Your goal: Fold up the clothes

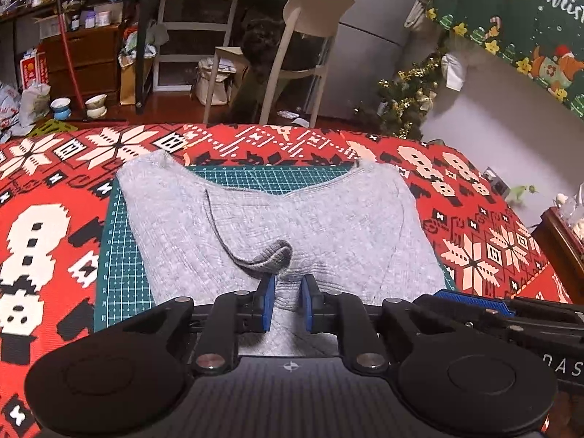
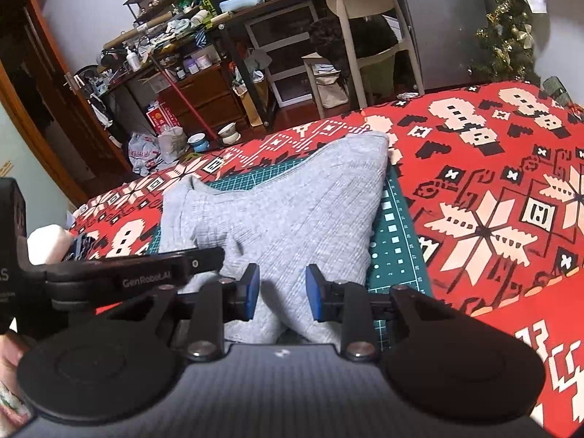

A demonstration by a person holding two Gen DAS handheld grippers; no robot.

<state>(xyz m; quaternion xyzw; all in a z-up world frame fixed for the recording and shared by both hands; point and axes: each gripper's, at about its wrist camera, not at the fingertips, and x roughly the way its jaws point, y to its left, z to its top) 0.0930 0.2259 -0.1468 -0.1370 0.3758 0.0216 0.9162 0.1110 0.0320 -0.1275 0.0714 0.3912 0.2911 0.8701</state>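
two claws: both low over the near edge of one grey garment, side by side.
cloth (image 1: 43,189): red cover with white snowmen, snowflakes and black marks, under everything.
mat (image 1: 116,255): green cutting mat with a white grid and tiny numbers along its edge, too small to read; it lies on the cloth.
garment (image 1: 328,219): grey ribbed knit spread on the mat, its two far corners reaching past the mat's far edge; a darker ribbed cuff (image 1: 270,255) curls up just ahead of the left claw.
left claw (image 1: 288,284): blue pads drawn in narrow, a slim gap between them, grey knit showing in the gap; whether the pads pinch the knit cannot be told from this view.
left claw, seen from the right: a black arm (image 2: 138,266) crossing the lower left, printed "genrobot.ai" in white.
right claw (image 2: 283,288): blue pads partly apart, a raised ridge of grey knit running between them; pad contact with the knit is not clear.
right claw, seen from the left: its body (image 1: 518,314) at the right edge, white letters "das" on it, cut off.
hand (image 2: 9,354): a sliver at the lower left edge of the right view.
chair (image 1: 306,47): cream, beyond the cloth, something dark and furry on its seat.
hanging (image 1: 529,18): green, upper right, white script reading "me..." over "chris...", cut by the frame.
tree (image 1: 412,98): small, with gold tinsel, below the hanging.
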